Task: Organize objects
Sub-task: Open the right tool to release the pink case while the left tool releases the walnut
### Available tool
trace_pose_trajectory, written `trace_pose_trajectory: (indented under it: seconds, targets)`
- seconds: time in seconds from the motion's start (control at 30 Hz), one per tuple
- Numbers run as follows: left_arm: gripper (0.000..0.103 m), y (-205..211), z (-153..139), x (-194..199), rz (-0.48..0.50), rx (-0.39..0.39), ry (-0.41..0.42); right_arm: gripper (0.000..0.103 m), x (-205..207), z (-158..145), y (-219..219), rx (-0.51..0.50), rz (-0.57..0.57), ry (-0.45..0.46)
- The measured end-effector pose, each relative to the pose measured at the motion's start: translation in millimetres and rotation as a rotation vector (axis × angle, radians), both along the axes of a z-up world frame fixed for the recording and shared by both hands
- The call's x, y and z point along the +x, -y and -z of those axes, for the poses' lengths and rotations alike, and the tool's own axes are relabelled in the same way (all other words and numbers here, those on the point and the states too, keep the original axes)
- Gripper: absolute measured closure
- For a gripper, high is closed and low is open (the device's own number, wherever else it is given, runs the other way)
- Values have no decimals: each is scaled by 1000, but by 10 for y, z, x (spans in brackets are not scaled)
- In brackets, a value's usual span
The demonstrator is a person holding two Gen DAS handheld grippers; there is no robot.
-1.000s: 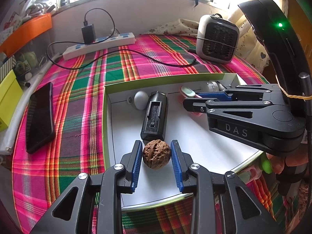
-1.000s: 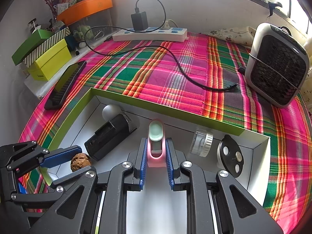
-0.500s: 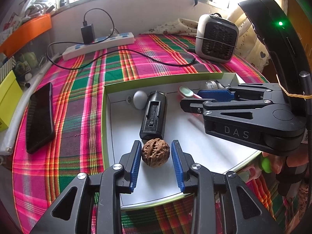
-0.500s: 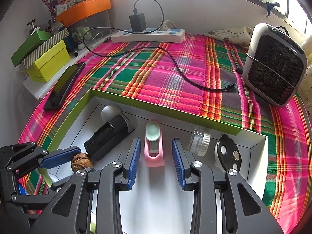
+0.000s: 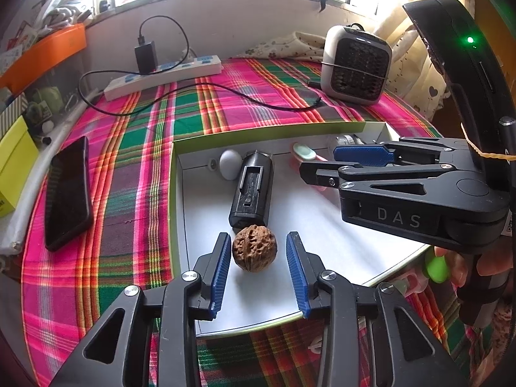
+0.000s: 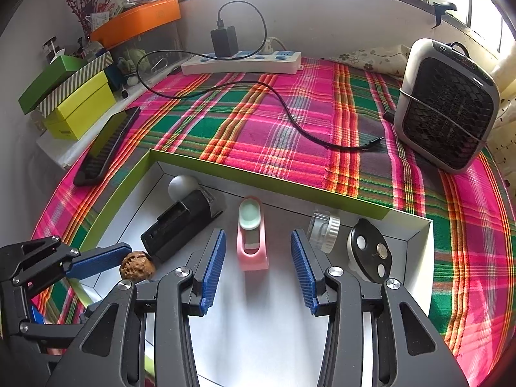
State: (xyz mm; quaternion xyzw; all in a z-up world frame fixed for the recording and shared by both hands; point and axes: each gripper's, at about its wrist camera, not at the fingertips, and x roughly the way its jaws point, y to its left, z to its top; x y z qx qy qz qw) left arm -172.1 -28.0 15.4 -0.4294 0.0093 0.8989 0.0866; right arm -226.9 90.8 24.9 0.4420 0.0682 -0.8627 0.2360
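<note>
A shallow white box with a green rim [image 5: 175, 213] [image 6: 258, 179] lies on the plaid cloth. A walnut [image 5: 254, 252] [image 6: 137, 269] rests on its floor between the pads of my open left gripper [image 5: 258, 267], not squeezed. My right gripper [image 6: 258, 266] is open, its pads either side of a pink and mint object [image 6: 252, 235] [image 5: 304, 154] that rests on the box floor. In the box also lie a black device [image 5: 253, 188] [image 6: 182, 225], a white ball [image 5: 230, 168] [image 6: 183, 187], a clear round cap [image 6: 324, 231] and a black disc [image 6: 371, 254].
A phone [image 5: 67, 190] [image 6: 108, 145] lies left of the box. A power strip with charger and cable [image 5: 164, 72] [image 6: 242, 61] is at the back. A small fan heater [image 5: 354, 64] [image 6: 446, 106] stands back right. Yellow and green boxes [image 6: 77, 103] sit at the left.
My right gripper opened and let go of the pink and mint object, which now rests on the box floor. My left gripper widened slightly around the walnut.
</note>
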Motion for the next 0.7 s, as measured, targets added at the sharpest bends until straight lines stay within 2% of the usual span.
trace_pose_trajectory:
  seconds: [0.7]
  targets:
    - [67,64,-135,246,-45,7,-37,60,378,-154,-59,-14,35,-61]
